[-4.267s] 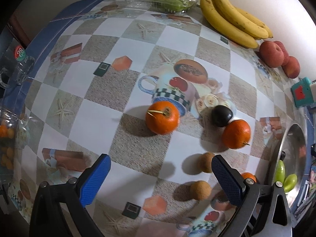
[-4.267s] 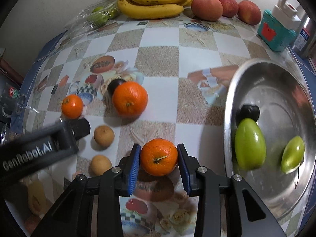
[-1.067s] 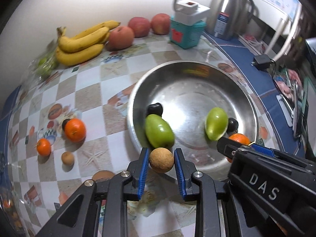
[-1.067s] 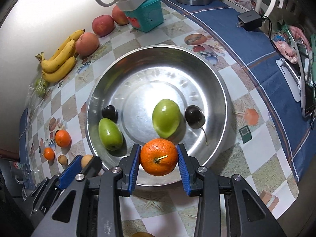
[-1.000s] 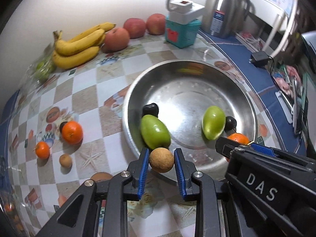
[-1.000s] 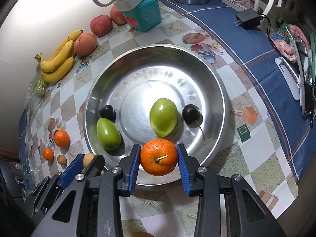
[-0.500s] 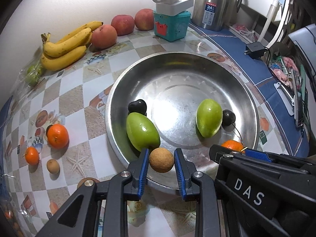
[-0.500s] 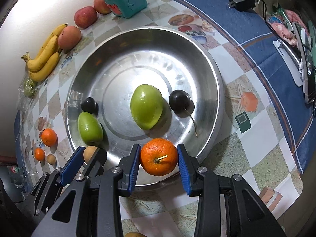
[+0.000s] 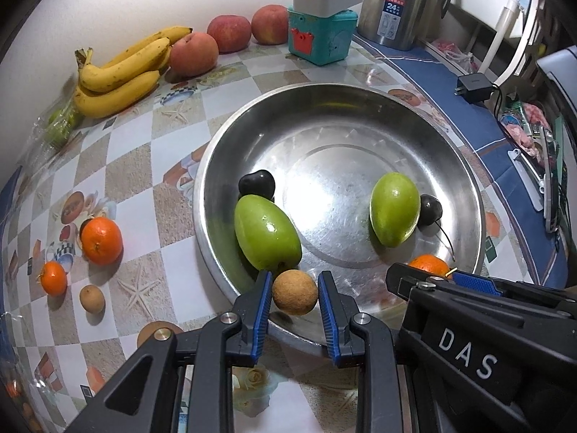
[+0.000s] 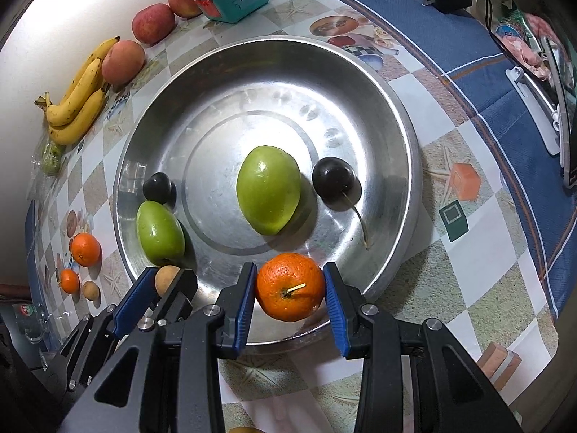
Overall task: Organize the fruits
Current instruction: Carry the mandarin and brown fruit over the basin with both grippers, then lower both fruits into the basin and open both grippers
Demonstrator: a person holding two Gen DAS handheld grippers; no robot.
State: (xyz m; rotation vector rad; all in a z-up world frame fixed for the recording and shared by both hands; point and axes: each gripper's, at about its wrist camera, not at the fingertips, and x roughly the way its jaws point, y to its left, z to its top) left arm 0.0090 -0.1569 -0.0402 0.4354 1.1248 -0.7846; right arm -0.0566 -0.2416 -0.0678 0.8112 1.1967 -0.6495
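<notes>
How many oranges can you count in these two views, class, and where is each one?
3. One orange is held in the right claw over the bowl's near rim. A larger and a smaller one sit on the tablecloth left of the bowl. More may be hidden.

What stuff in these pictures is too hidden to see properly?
- Left wrist view: the orange is mostly behind the right gripper's black body.
- Right wrist view: the small brown fruit is half covered by the left gripper.
- Both views: the bagged green fruit is blurred at the edge.
</notes>
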